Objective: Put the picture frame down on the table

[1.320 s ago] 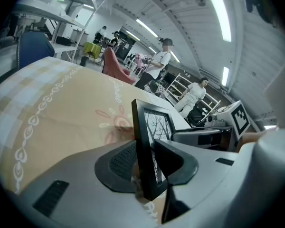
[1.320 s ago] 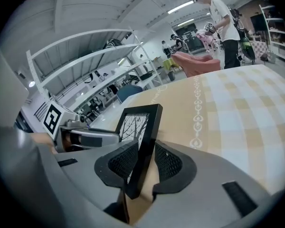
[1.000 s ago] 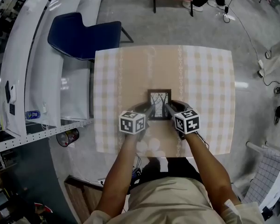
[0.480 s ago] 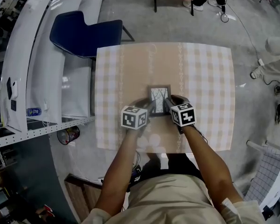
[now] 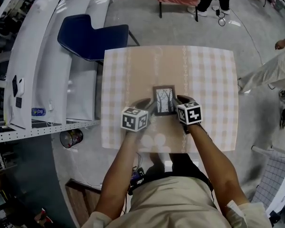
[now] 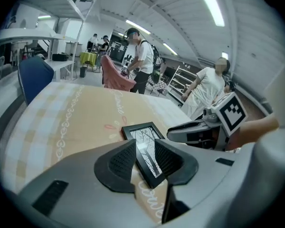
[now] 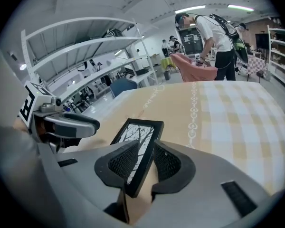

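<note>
Picture frame (image 5: pixel 164 99) is being held over the table (image 5: pixel 209 75): left gripper (image 6: pixel 145 159), jaws just closing, is pinching its left edge, right gripper (image 7: pixel 143 164) is clamping its right edge.

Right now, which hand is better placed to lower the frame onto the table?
Right, narrowly. The right tongs and left tongs each grip the frame near a lower corner, above the table. But the left tongs have just been closing on it, so the right grip looks steadier.

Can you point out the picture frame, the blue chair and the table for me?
picture frame (image 5: pixel 164 99), head view, middle of its glass.
blue chair (image 5: pixel 92 38), head view, its seat.
table (image 5: pixel 209 82), head view, bare checked cloth.
</note>
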